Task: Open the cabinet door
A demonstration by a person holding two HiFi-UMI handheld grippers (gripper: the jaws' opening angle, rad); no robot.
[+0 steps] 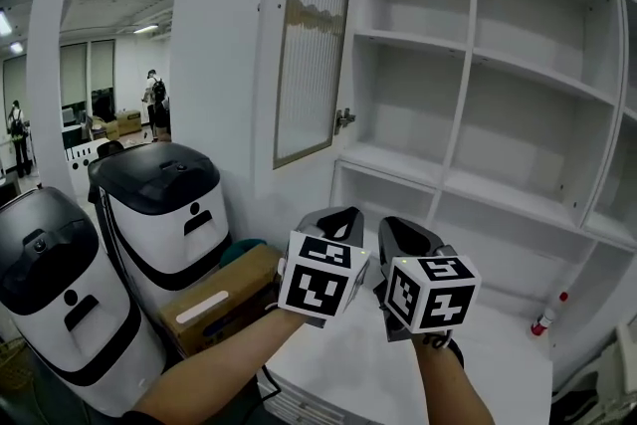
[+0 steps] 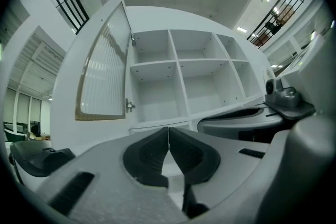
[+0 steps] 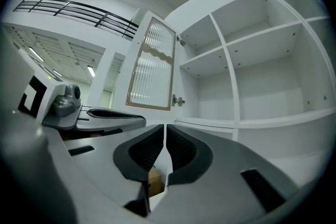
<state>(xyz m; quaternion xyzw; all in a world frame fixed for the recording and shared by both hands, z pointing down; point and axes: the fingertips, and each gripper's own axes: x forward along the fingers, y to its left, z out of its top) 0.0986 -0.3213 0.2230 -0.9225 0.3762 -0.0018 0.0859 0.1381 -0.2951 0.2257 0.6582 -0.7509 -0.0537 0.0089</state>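
Observation:
The cabinet door [image 1: 314,35], white-framed with ribbed glass, stands swung wide open to the left, showing bare white shelves [image 1: 478,65]. It also shows in the left gripper view as the door [image 2: 102,78] and in the right gripper view as the door [image 3: 152,68]. Both grippers hover side by side below the cabinet, well short of the door. My left gripper [image 1: 338,226] is shut with nothing in it, its tips meeting [image 2: 168,131]. My right gripper [image 1: 406,236] is shut and empty too, tips together [image 3: 165,131].
A white counter [image 1: 498,363] lies under the grippers, with a small red-capped bottle [image 1: 549,314] at its right. Two black-and-white bins [image 1: 159,214] and a cardboard box [image 1: 224,299] stand at the left. People stand far off in a room at the left.

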